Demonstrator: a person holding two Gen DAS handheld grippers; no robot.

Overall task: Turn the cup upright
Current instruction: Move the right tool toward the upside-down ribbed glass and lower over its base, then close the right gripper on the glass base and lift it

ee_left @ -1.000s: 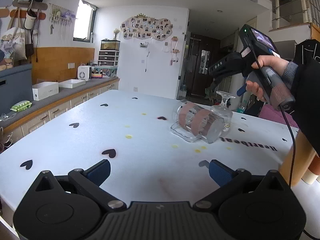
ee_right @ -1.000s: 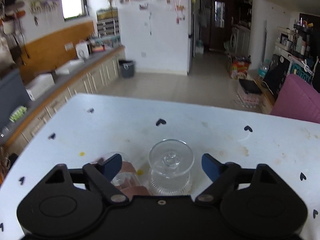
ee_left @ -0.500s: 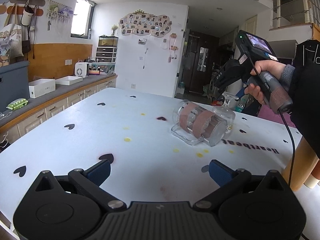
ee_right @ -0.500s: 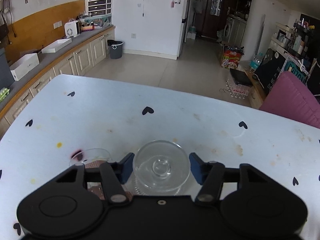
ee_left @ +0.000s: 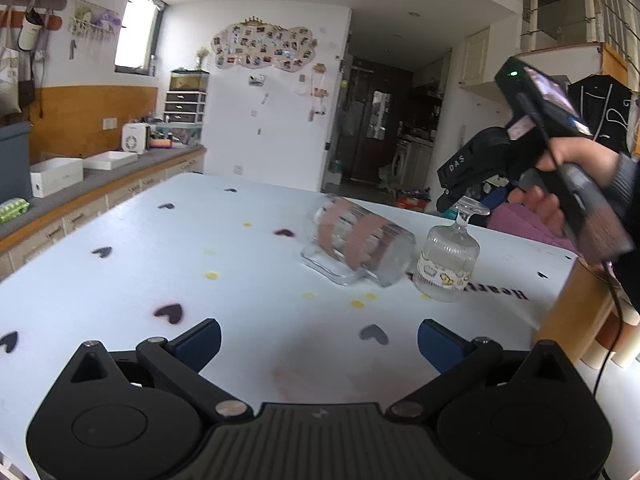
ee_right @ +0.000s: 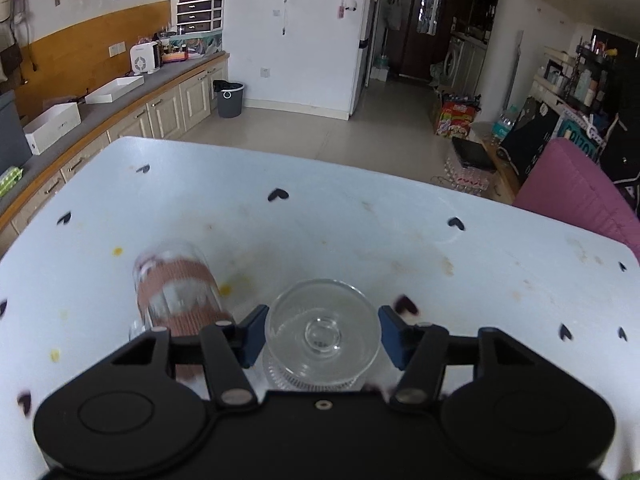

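A clear stemmed glass cup [ee_left: 448, 258] stands upside down on the white table [ee_left: 240, 280], foot up. In the right wrist view its round foot [ee_right: 322, 330] sits between my right gripper's [ee_right: 322, 334] blue fingers, which close on its rim from both sides. In the left wrist view the right gripper [ee_left: 460, 200] comes down on the foot from above. My left gripper [ee_left: 319, 344] is open and empty, low over the near table, well short of the cup.
A clear glass mug [ee_left: 356, 242] with brown bands lies on its side just left of the cup, also in the right wrist view [ee_right: 178, 296]. The table's right edge [ee_left: 560, 280] is close to the cup. A pink chair [ee_right: 576, 196] stands beyond the table.
My right gripper came down over the upside-down cup and its fingers narrowed onto the foot. The left gripper shifted view slightly and stayed open.
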